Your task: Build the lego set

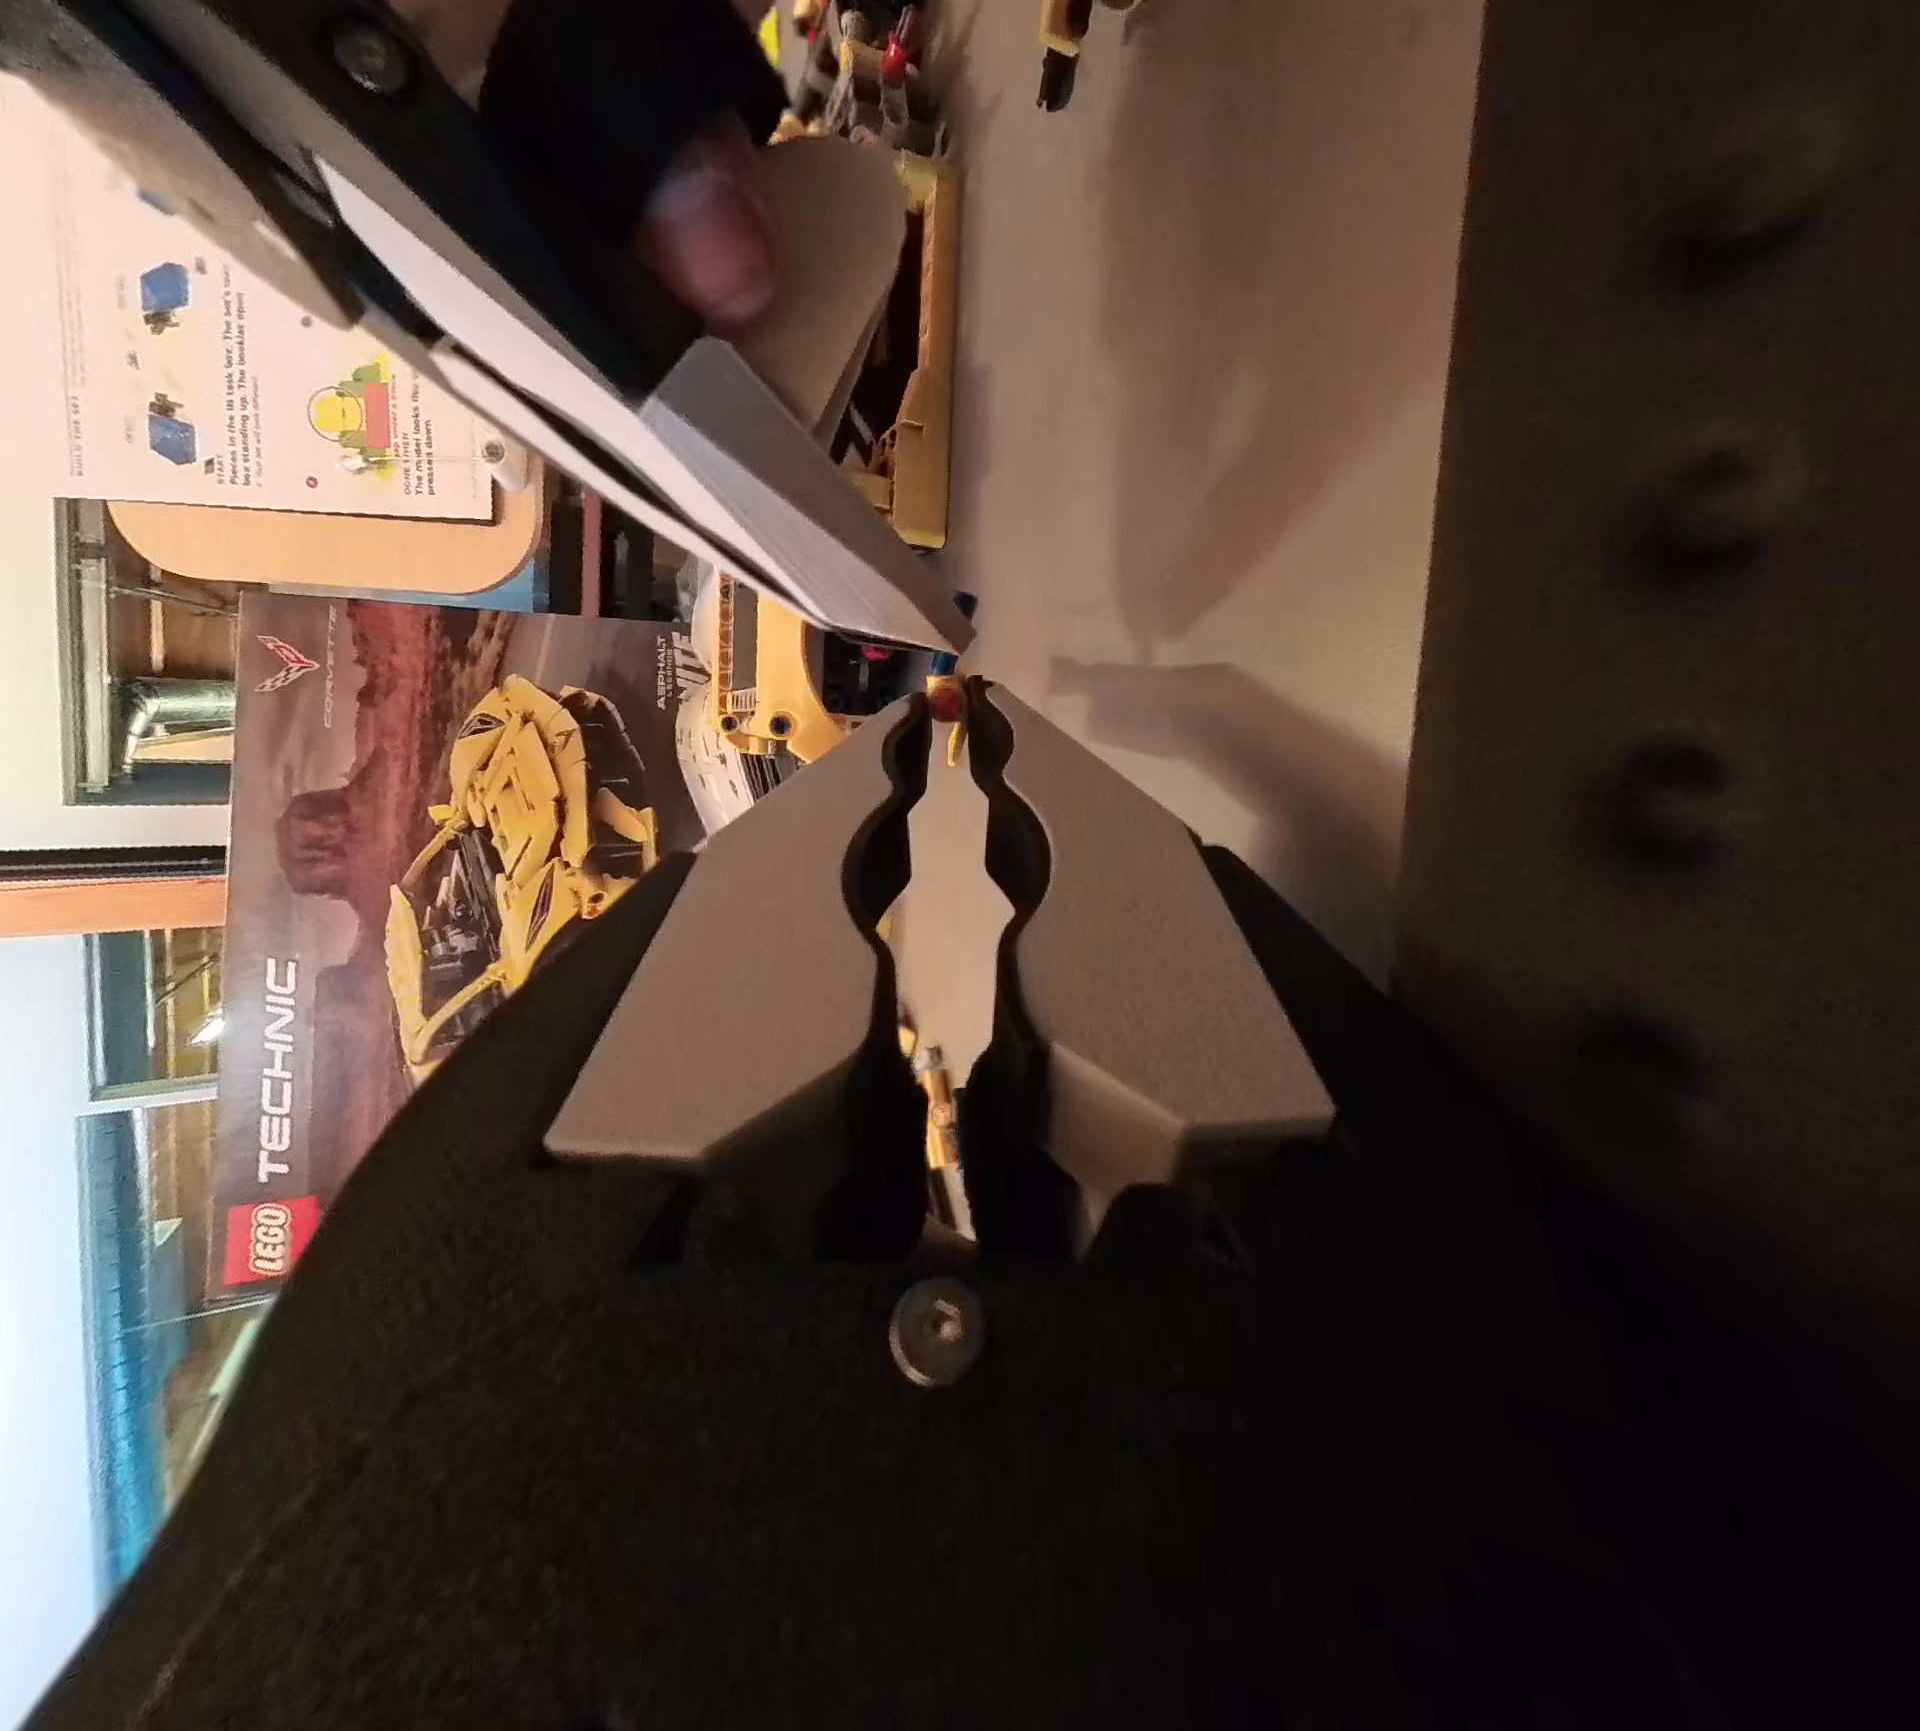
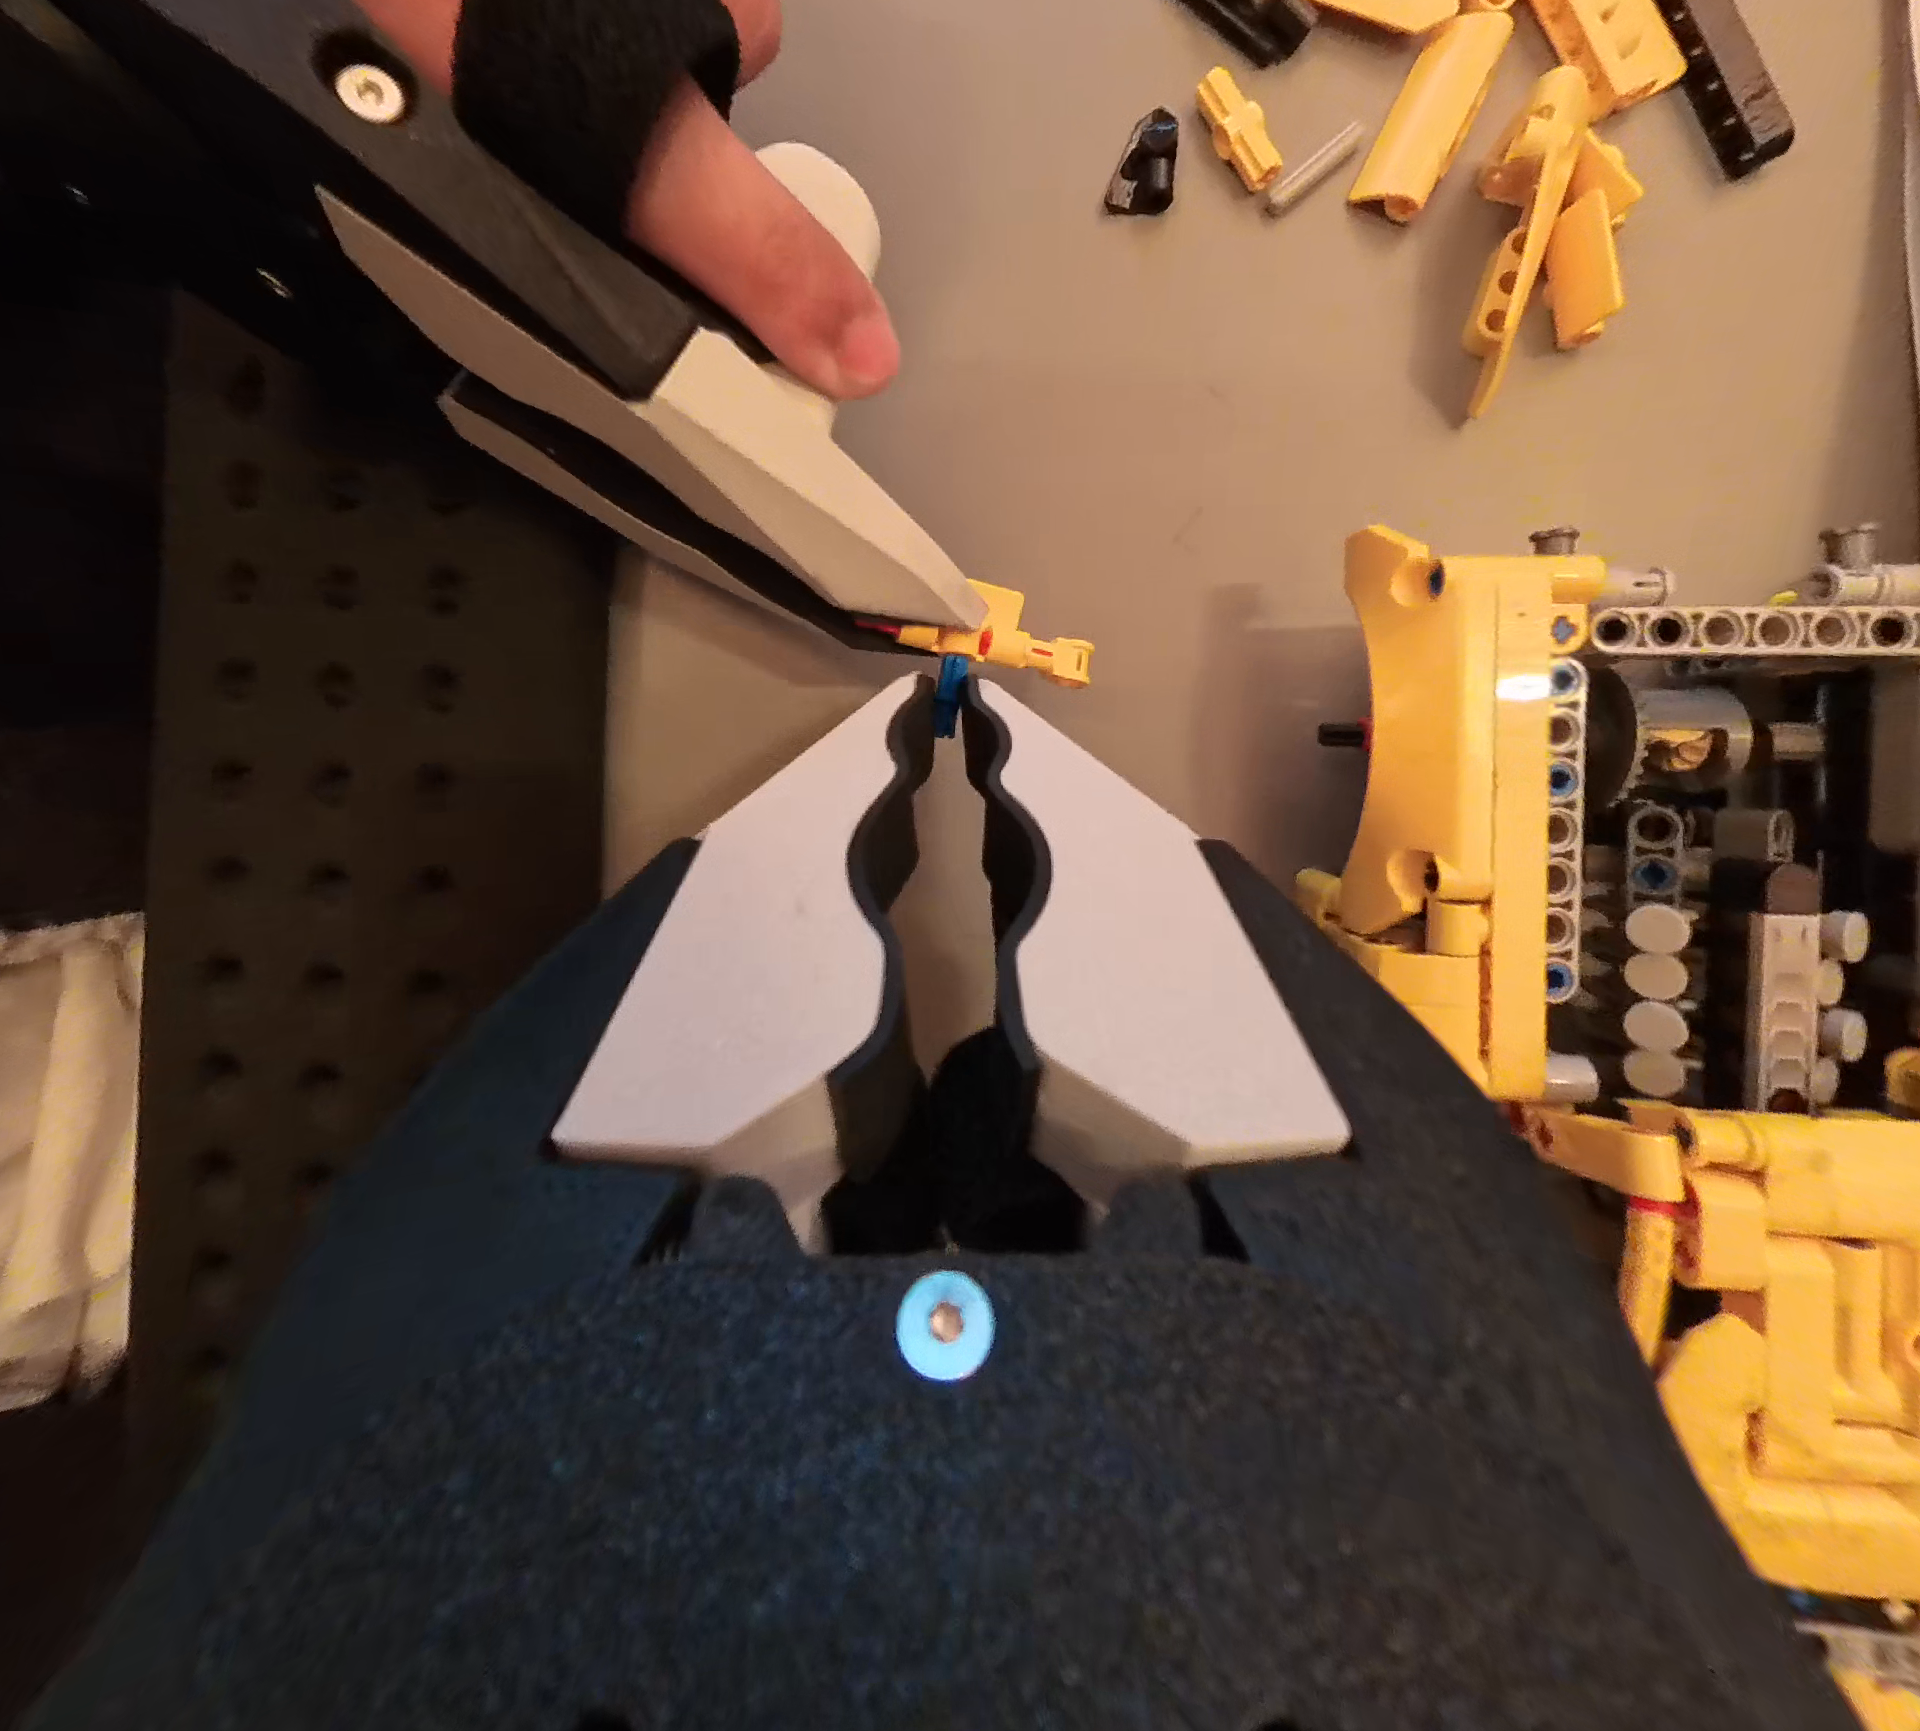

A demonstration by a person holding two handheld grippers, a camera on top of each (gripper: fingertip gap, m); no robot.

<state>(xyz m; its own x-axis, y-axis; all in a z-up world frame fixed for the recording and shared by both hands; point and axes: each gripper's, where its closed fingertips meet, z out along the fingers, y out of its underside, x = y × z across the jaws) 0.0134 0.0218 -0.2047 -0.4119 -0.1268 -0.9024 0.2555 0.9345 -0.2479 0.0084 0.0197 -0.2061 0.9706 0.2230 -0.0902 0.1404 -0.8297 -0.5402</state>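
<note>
a small yellow plastic connector piece with a red axle through it (image 2: 1023, 637) is pinched at the tip of the left gripper (image 2: 961, 616), which enters the right wrist view from the upper left with a person's hand (image 2: 623, 19) on it. a short blue plastic pin (image 2: 948, 694) is clamped between the nearly closed jaws of the right gripper (image 2: 943, 689), its upper end touching the underside of the yellow piece. in the left wrist view the left gripper (image 1: 948, 705) is seen closed on the same small piece (image 1: 943, 707), with the right gripper's tip (image 1: 940, 637) meeting it from above.

the step in hand appears to be the seating of the blue pin into a hole of the yellow piece. the pin is best kept in line with the hole and pushed straight, while the yellow piece is held steady; any tilt is likely to jam or flick the pin away.

the work is held above the grey tabletop (image 2: 1039, 351), near its left edge, where a dark perforated panel (image 2: 343, 746) begins. open room lies straight ahead; the partly built yellow car model (image 2: 1455, 850) stands close on the right, and loose yellow and black parts (image 2: 1455, 19) lie farther off.
</note>
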